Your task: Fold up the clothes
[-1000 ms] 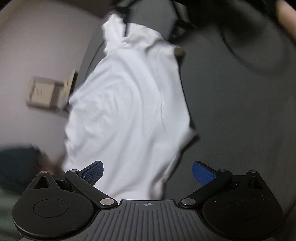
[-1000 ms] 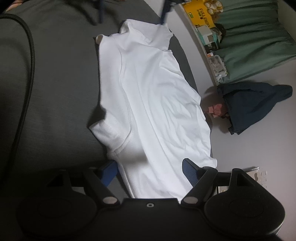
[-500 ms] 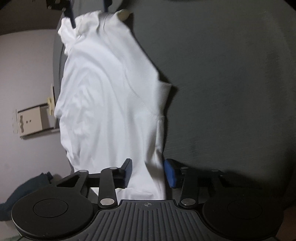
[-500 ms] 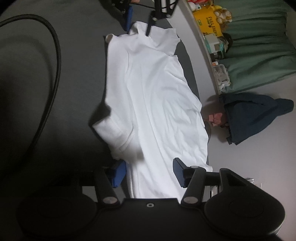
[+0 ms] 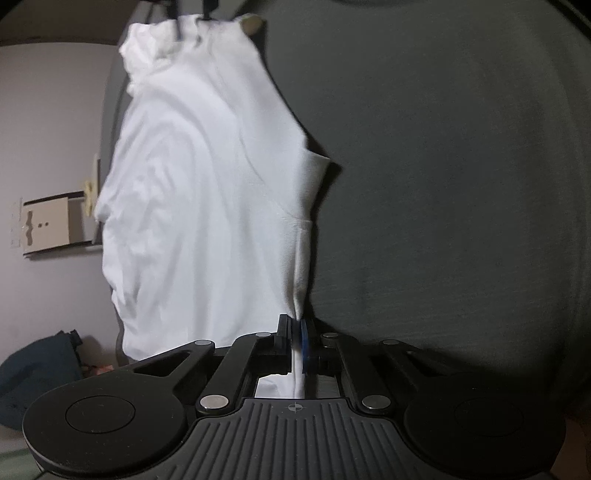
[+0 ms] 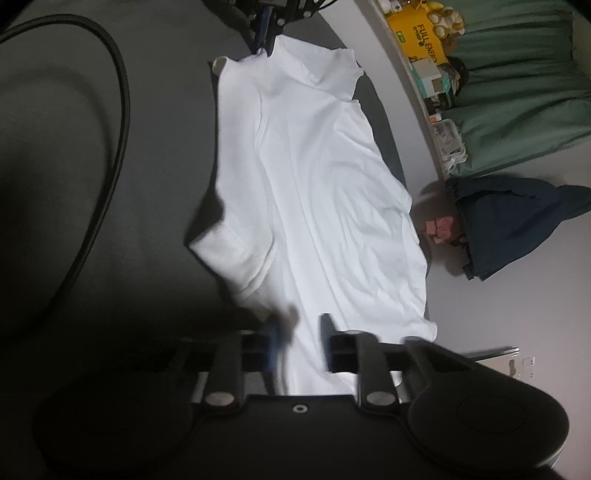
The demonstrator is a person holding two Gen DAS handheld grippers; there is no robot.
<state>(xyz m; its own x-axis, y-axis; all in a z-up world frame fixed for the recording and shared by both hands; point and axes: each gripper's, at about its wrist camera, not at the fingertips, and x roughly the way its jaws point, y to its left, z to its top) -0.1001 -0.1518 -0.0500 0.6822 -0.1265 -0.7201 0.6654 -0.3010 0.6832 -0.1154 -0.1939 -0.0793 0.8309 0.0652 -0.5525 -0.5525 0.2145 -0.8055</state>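
A white T-shirt (image 5: 192, 203) (image 6: 325, 184) lies stretched out on a dark grey surface (image 5: 443, 184), one short sleeve (image 6: 229, 251) sticking out sideways. My left gripper (image 5: 297, 325) is shut on the shirt's edge just below the sleeve (image 5: 314, 173); in the right wrist view the left gripper (image 6: 264, 26) shows at the shirt's far end. My right gripper (image 6: 301, 332) sits at the opposite end, its jaws narrowed but still apart, with white cloth lying between them. One of its fingers is blurred. The right gripper (image 5: 192, 11) appears small at the top of the left wrist view.
A thick black cable (image 6: 123, 92) loops over the grey surface beside the shirt. Off the surface's edge, a dark blue garment (image 6: 517, 225) lies on the pale floor by a green curtain (image 6: 517, 92) and a yellow box (image 6: 417, 33). A cardboard box (image 5: 48, 225) stands there too.
My left gripper went from wide open to shut on the shirt's edge. The right gripper's jaws have narrowed around the cloth at the other end.
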